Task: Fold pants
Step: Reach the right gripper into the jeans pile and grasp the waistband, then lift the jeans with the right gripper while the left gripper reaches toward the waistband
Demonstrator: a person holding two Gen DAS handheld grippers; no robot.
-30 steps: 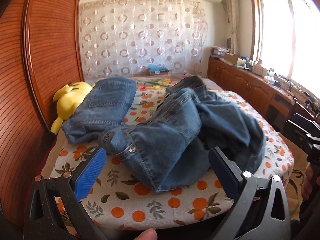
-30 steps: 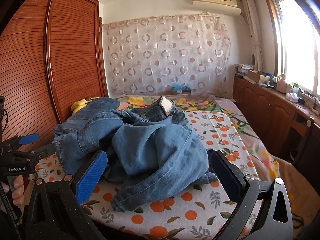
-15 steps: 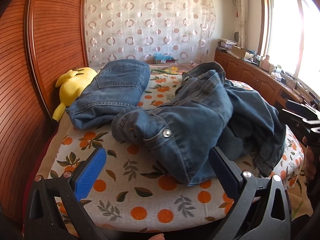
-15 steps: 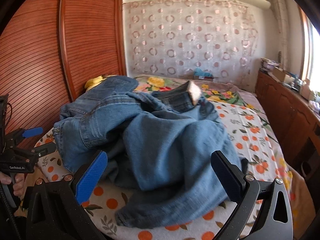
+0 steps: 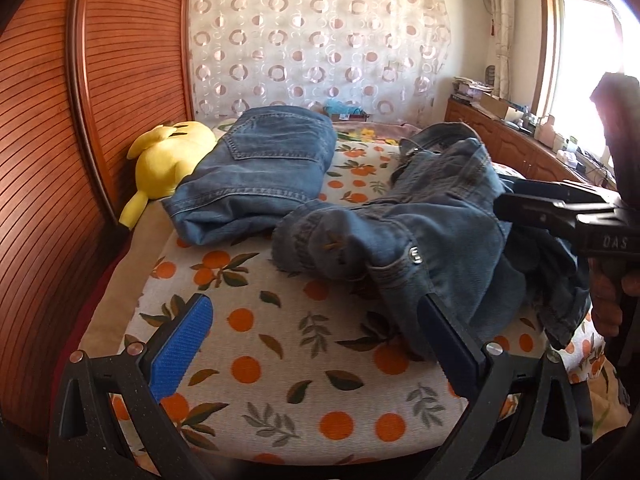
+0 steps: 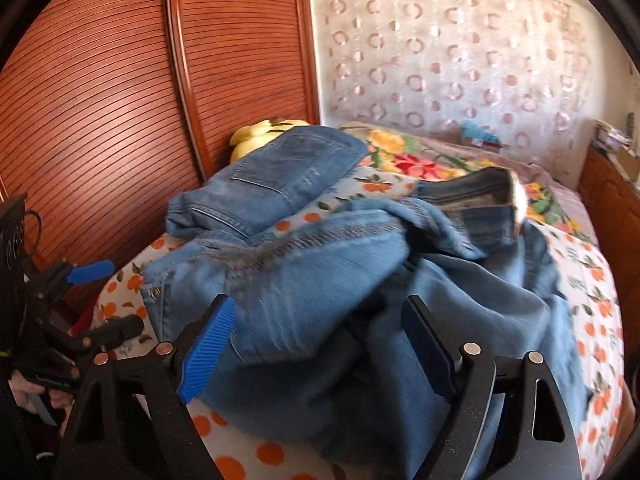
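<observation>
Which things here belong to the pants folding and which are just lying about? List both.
Part of the job:
- crumpled jeans
- left hand-held gripper
- right hand-held gripper, its jaws just closing around the denim

Lying about:
- folded jeans
- yellow plush toy
- patterned curtain

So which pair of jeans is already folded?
The darker folded jeans beside the yellow plush toy; the lighter crumpled jeans lie in a heap nearer the grippers.
</observation>
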